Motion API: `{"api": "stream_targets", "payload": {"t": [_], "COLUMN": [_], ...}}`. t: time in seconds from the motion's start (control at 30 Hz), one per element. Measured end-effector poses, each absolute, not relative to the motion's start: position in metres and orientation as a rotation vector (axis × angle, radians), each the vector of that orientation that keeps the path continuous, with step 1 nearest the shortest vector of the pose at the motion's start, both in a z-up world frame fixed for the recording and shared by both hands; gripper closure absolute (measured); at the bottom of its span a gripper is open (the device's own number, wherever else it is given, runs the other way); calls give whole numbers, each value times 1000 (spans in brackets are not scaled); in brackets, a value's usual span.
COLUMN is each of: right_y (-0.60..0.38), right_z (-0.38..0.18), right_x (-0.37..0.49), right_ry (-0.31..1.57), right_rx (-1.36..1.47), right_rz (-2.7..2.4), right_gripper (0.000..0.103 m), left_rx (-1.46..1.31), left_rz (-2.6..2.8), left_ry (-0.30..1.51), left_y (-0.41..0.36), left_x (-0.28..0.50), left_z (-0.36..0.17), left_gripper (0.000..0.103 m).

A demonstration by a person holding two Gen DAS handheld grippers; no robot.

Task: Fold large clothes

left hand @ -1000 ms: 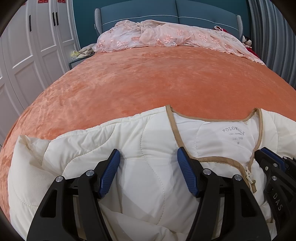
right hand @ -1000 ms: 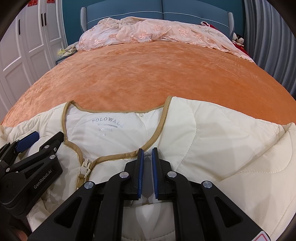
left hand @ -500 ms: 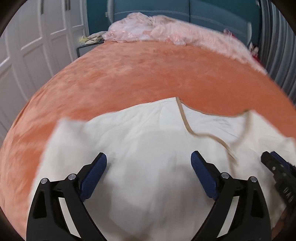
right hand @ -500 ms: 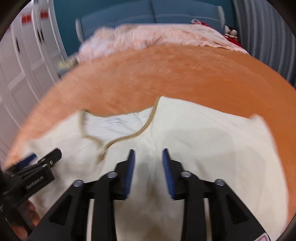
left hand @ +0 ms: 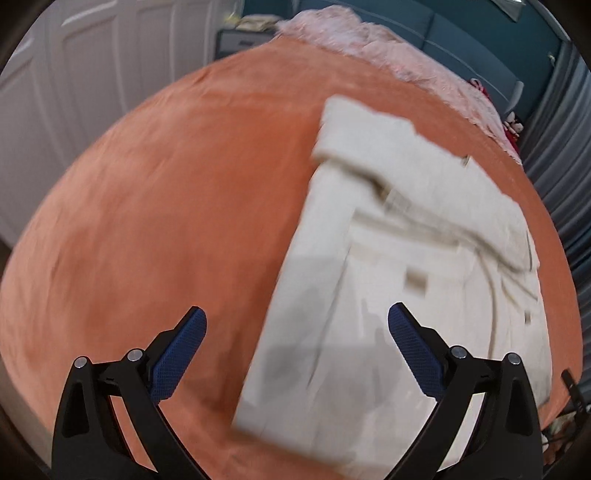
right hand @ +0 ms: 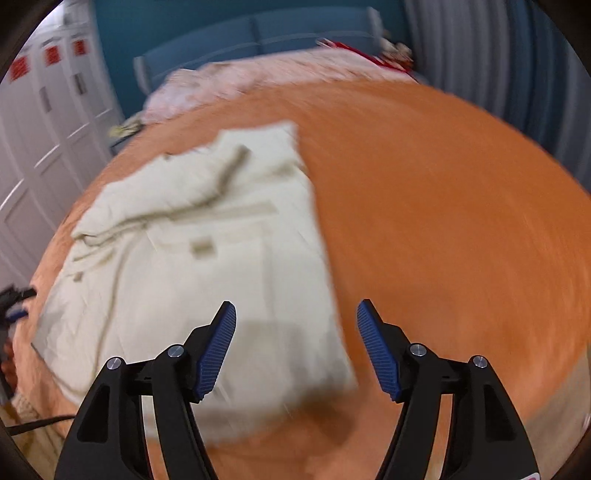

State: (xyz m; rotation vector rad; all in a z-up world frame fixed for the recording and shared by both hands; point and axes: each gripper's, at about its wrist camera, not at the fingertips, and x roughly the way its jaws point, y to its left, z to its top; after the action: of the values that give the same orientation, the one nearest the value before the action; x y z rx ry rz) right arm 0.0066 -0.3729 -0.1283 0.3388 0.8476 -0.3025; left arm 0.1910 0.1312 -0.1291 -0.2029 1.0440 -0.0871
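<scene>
A cream quilted jacket (left hand: pixel 399 266) lies folded lengthwise on the orange bedspread (left hand: pixel 166 206), blurred by motion in both views. My left gripper (left hand: pixel 297 343) hangs above the jacket's near left edge, its jaws opening wide with nothing between them. In the right wrist view the jacket (right hand: pixel 207 258) stretches away to the left. My right gripper (right hand: pixel 295 345) is over the jacket's near right corner, its jaws opening, nothing held. The other gripper's tip (right hand: pixel 14 299) shows at the far left edge.
A pink lace cover (left hand: pixel 388 62) lies bunched at the head of the bed by the blue headboard (right hand: pixel 258 33). White wardrobe doors (left hand: pixel 74 81) stand on the left and grey curtains (right hand: pixel 498 62) on the right. A cable (right hand: pixel 33 424) trails at the bed's near left corner.
Both grippers let go of the jacket's collar end, opened and pulled back and apart. The jacket now lies folded, seen whole from farther away.
</scene>
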Motion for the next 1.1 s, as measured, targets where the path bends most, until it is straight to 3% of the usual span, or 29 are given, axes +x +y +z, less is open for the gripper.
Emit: {"api": "stream_targets", "payload": {"t": [0.33, 0.4, 0.47, 0.5, 0.53, 0.57, 0.6, 0.87, 1.1], "right_y": [-398, -387, -377, -373, -372, -370, -368, -348, -330], "right_z": [-176, -185, -185, -185, -184, -184, -183, -114, -74], "right_x": [-2, 0, 2, 6, 6, 7, 8, -28, -96], "right_ry": [883, 889, 890, 900, 906, 908, 909, 763, 768], "right_rx": [681, 705, 686, 670, 663, 664, 663, 490, 411], "right_rz": [-301, -291, -273, -270, -264, -239, -233, -155, -65], "right_gripper": [36, 36, 48, 58, 79, 92, 97, 100, 100], "left_rx": [-336, -353, -368, -399, -416, -426, -407, -378, -322], "left_rz": [-76, -78, -81, -103, -113, -117, -104, -195, -241], "left_ry": [1096, 1103, 1112, 1127, 1132, 1128, 1118, 989, 969], "left_y": [130, 129, 130, 132, 134, 135, 135, 143, 164], "left_x": [160, 160, 159, 159, 158, 156, 154, 112, 44], "left_z": [-168, -166, -165, -165, -166, -164, -159, -97, -54], "left_gripper": [9, 26, 52, 70, 82, 89, 94, 97, 98]}}
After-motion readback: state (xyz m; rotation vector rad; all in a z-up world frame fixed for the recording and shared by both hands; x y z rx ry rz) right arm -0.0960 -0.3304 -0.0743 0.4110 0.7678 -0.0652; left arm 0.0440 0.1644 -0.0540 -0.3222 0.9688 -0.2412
